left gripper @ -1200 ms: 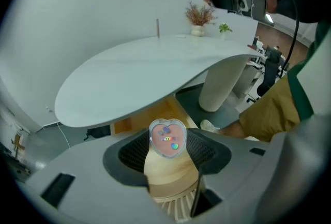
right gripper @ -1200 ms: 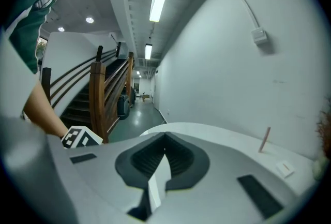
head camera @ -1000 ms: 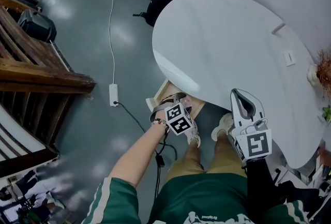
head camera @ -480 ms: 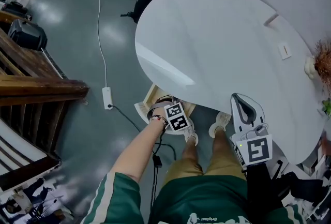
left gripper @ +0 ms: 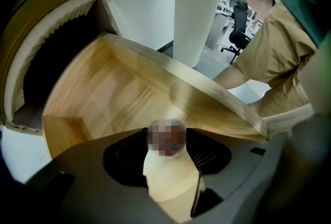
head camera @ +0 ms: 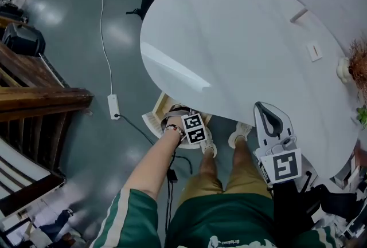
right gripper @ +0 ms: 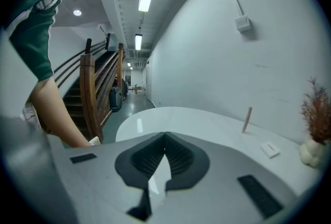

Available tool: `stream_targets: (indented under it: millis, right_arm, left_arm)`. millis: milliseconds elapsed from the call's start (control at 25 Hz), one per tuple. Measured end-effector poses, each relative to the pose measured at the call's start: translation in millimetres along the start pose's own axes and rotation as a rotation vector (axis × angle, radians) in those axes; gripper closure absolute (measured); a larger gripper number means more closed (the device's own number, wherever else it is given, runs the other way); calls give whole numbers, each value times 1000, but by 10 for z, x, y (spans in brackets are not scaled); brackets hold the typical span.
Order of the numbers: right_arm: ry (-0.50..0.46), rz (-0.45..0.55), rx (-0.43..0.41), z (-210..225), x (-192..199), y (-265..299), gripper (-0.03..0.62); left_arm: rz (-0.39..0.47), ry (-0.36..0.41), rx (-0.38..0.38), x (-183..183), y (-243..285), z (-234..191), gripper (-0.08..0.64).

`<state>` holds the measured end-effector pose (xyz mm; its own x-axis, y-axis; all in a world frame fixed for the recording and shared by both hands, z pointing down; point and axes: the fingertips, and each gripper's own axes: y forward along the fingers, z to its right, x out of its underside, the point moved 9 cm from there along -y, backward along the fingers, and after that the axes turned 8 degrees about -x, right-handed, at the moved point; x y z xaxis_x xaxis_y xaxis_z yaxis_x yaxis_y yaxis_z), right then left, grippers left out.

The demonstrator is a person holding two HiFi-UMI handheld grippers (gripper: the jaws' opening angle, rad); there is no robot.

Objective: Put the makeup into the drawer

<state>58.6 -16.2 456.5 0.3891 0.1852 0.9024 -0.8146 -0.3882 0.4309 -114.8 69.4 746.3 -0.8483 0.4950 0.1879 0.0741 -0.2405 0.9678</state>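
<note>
One small makeup piece [left gripper: 166, 138], clamped across its middle by the left gripper [left gripper: 166, 134] over the drawer [left gripper: 116, 93], is judged light, hard, slippery. The right gripper [right gripper: 165, 138] is closed, empty.

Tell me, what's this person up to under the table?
A person works two handheld grippers. The left gripper reaches down into an open wooden drawer under the round white table, with a small round item, seemingly the makeup, pinched at its tips. The right gripper hovers by the table's edge, shut and empty.
</note>
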Motion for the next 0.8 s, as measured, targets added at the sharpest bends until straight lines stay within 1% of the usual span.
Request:
stream_targets:
  millis: [120,280,320,400,480,640,800]
  right_arm:
    - [-4,-5,-3,-17,7,-4,588]
    - [-5,-7,-4,-17,41,-29,588]
    - [-7,-8,-5,-20,42,-31,588]
    - [-10,-7,-7,-31,33,-35,588]
    - [-12,-3,-10,-45,16,-40,588]
    - [-25,20,-27,-89,-63,-42,588]
    - [-34,53,-29,-125,-183,-63,588]
  left_arm:
    - [-18,23,10,17,48,37,330]
    - [-41,65,2,7,101,79,330]
    - [-38,71,-4,0,96,78,328]
    - [-12,68,-20,-22,50,56,303]
    - [14,45,-28,-42,-31,15,292]
    - [5,-5,-36,8,-263,-57,293]
    - [41,-122,-90,107,-628,-82,289]
